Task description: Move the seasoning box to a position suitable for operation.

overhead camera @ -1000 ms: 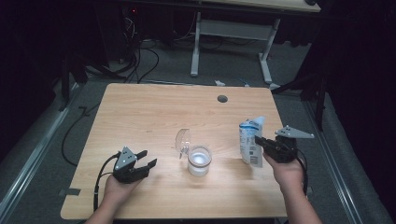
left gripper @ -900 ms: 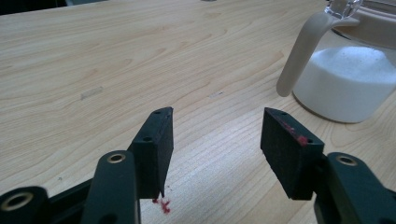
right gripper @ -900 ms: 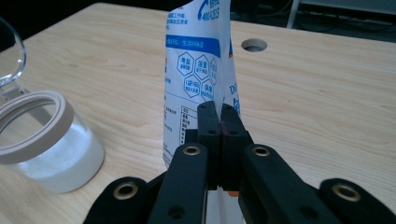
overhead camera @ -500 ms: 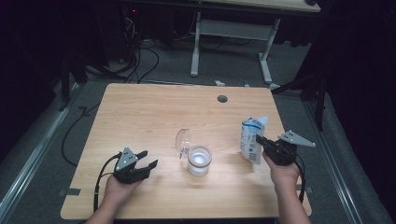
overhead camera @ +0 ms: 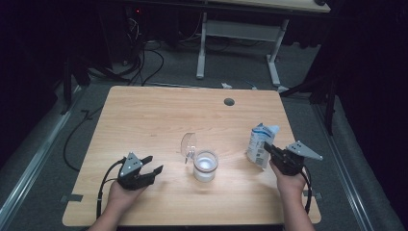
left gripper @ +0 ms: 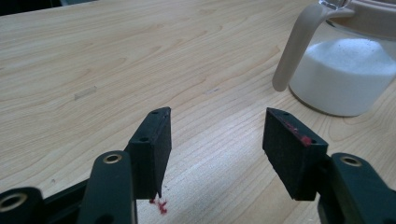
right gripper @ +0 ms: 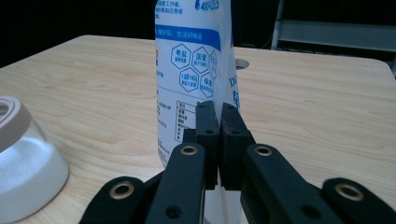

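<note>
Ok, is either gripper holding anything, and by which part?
The right gripper pinches the bag by its side edge, low down. The left gripper is open, holding nothing.

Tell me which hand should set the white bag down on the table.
Right. The right gripper already has its jaws clamped on the bag, upright near the table edge. The left gripper rests open, apart from the jar.
</note>
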Tool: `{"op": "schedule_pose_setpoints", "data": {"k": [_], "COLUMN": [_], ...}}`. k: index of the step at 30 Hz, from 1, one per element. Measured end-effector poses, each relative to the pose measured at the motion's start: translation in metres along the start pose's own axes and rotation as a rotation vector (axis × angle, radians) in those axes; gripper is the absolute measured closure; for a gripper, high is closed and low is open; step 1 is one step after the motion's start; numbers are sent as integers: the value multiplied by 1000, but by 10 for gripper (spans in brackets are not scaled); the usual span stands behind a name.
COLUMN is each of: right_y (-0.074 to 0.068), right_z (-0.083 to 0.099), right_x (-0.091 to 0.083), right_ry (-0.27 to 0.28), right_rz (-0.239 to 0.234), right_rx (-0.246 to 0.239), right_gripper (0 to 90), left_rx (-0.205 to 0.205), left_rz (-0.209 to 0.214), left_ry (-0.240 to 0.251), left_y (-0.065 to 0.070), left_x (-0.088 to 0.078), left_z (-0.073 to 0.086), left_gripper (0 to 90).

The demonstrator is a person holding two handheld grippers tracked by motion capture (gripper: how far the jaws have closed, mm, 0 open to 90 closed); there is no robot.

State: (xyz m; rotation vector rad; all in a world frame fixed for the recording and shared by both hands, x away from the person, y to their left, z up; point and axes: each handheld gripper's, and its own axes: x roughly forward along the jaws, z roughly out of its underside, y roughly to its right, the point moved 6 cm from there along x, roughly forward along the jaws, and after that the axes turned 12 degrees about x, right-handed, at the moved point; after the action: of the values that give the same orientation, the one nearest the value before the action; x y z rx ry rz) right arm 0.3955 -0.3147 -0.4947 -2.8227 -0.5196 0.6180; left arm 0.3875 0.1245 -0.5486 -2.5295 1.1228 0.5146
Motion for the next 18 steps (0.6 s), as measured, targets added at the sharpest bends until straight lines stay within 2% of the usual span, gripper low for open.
{"op": "schedule_pose_setpoints", "data": {"k": [9,18], "right_y": [0,0], "right_z": [3,7], "right_x": [-3,-2], "right_ry": [3,-4], "right_rz": [11,18], "right_rx": [8,12], "right_gripper": [836,734], "left_rx": [3,3], "left_rz": [2,5], "left_ry": [0,-5], "left_y": [1,2], "left_x": [1,1], "left_z": [0,0], "left_gripper": [425,425]}}
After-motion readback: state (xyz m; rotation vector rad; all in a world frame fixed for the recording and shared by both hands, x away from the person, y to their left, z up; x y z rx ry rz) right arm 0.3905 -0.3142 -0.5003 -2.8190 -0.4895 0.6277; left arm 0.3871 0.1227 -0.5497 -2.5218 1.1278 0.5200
